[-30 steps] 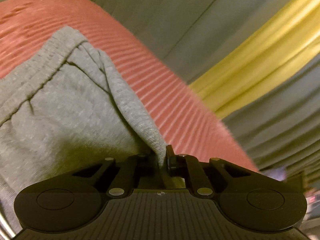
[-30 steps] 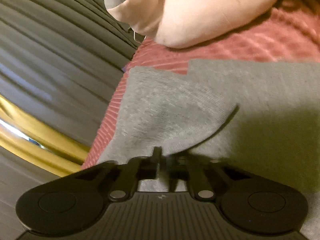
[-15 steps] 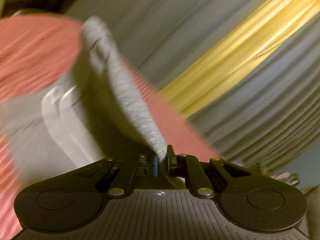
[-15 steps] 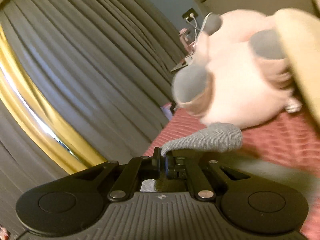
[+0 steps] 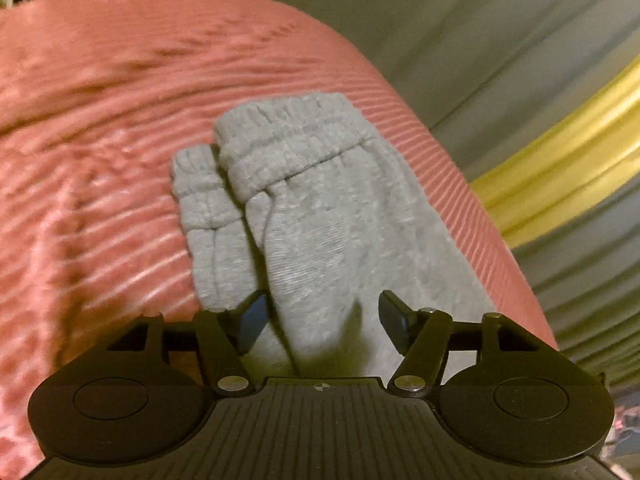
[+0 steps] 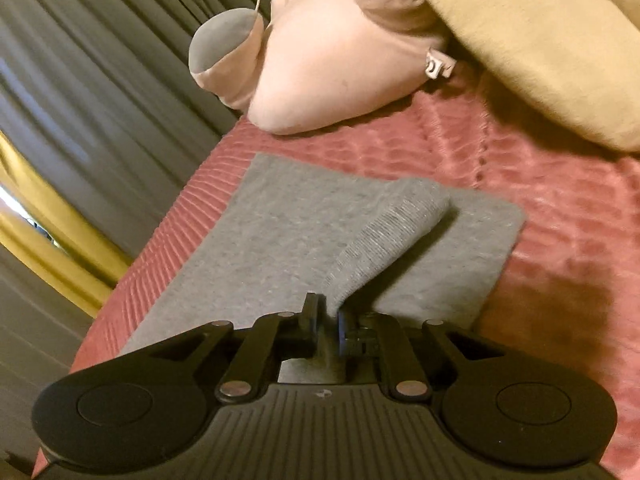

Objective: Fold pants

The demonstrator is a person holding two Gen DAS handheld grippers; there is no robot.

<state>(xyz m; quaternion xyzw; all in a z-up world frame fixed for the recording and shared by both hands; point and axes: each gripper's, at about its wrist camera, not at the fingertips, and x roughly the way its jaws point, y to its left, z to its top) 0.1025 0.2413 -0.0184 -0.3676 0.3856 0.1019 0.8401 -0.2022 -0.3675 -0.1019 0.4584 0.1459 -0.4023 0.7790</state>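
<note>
The grey sweatpants [image 5: 320, 216] lie folded on the pink ribbed bedspread [image 5: 100, 140], with their elastic waistband at the far end. My left gripper [image 5: 322, 316] is open just above the near end of the pants, one finger on each side of a fabric ridge, holding nothing. In the right wrist view the pants [image 6: 280, 240] lie flat near the bed's left edge. My right gripper [image 6: 328, 316] is shut on a raised fold of the grey fabric, which rises from the flat layer.
A pale pink plush toy [image 6: 332, 60] and a tan pillow [image 6: 540, 40] lie at the far end of the bedspread [image 6: 560, 240]. Grey curtains [image 5: 480, 20] with a yellow strip [image 5: 560, 136] hang beside the bed edge.
My left gripper has opened and let go of the pants, which now lie folded over on the bed. My right gripper has come down with its fold, still shut.
</note>
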